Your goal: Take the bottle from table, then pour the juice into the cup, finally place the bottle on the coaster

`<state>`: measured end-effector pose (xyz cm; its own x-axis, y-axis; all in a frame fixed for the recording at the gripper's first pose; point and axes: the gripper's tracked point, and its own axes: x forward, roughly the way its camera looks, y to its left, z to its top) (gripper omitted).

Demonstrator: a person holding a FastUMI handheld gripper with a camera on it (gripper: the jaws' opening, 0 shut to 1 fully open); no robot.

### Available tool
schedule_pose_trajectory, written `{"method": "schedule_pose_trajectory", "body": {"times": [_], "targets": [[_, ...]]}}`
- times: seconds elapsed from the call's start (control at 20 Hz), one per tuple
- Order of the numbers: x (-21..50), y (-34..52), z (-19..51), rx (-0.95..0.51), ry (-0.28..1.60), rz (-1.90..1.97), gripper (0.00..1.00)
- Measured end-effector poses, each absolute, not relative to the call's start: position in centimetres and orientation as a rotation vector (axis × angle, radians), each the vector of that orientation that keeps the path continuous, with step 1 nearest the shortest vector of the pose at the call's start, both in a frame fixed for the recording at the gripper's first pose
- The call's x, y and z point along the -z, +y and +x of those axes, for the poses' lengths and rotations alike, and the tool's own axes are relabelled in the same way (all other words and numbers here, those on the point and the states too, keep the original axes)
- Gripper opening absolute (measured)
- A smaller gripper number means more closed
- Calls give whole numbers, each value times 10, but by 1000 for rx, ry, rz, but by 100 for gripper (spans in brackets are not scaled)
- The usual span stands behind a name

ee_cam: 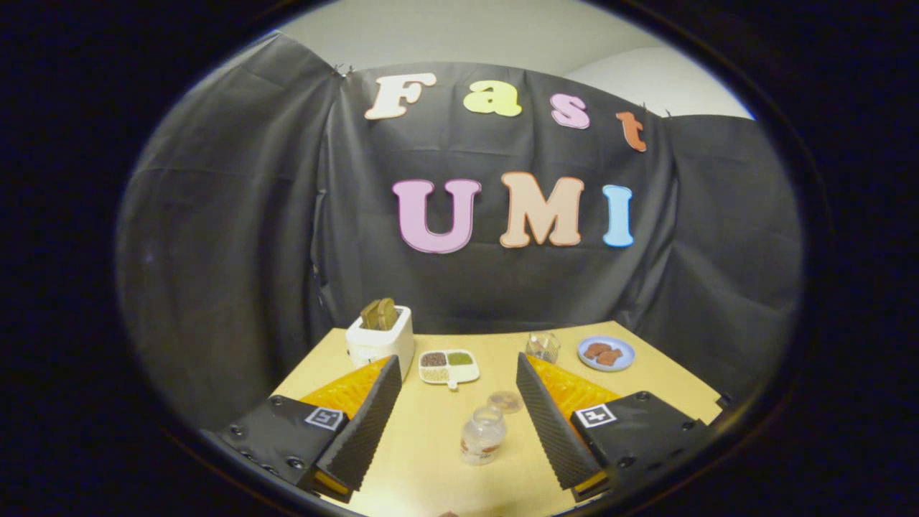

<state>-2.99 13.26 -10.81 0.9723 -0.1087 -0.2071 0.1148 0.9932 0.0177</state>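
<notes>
A small clear bottle (482,434) with a label band stands upright on the pale wooden table (438,459), between my two fingers and a little nearer the right one. Just beyond it lies a small round translucent coaster (505,401). Farther back, past the tip of the right finger, stands a clear glass cup (543,347). My gripper (459,368) is open, its fingers spread wide to either side of the bottle and touching nothing.
A white toaster (380,340) with bread slices in it stands at the back left. A white divided dish (449,366) of grains lies beside it. A blue plate (607,353) with brown pieces sits at the back right. Black cloth walls close off the table's far edges.
</notes>
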Motion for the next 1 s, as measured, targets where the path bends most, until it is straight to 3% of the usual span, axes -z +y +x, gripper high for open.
{"method": "schedule_pose_trajectory", "body": {"times": [0.65, 1.0], "targets": [[261, 125, -21, 333, 412, 2, 100], [308, 107, 0, 426, 459, -7, 100]]}}
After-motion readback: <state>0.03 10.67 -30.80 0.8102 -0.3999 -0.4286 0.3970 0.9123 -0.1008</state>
